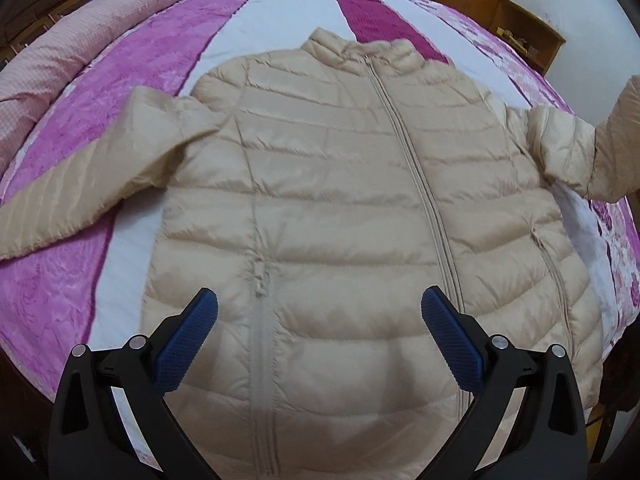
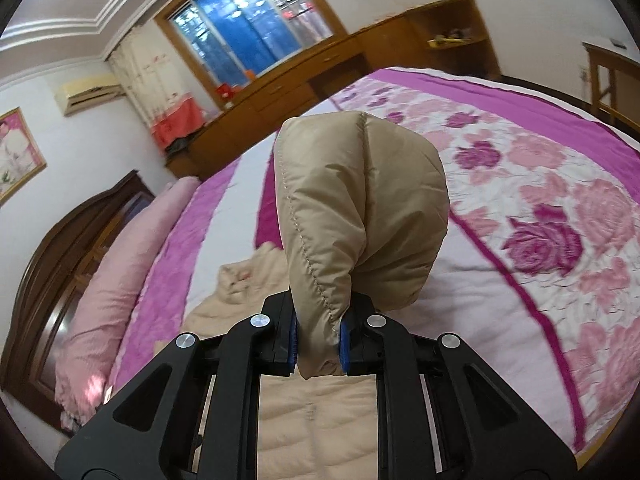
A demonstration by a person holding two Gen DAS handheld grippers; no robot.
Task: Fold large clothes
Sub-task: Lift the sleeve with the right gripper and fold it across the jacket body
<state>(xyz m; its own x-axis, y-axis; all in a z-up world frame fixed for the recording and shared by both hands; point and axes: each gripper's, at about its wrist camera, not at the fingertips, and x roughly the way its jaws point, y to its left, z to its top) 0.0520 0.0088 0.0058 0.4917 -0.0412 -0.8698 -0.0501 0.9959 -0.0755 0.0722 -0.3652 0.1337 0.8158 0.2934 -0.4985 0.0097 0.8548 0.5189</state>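
A beige quilted puffer jacket (image 1: 336, 184) lies front up and zipped on the bed, collar at the far end. Its left sleeve (image 1: 80, 184) lies spread out to the left. Its right sleeve (image 1: 616, 148) is lifted off the bed at the right edge. My left gripper (image 1: 320, 304) is open and empty, hovering above the jacket's hem. My right gripper (image 2: 318, 340) is shut on the right sleeve's end (image 2: 356, 208), which stands up bunched above the fingers. The jacket's body (image 2: 316, 420) shows below the right gripper.
The bed has a pink, white and magenta floral cover (image 2: 520, 208). A rolled pink quilt (image 1: 60, 52) lies along its left side, also visible in the right wrist view (image 2: 120, 300). A wooden headboard (image 2: 52, 272), wooden cabinets (image 2: 300, 80) and a window stand around the bed.
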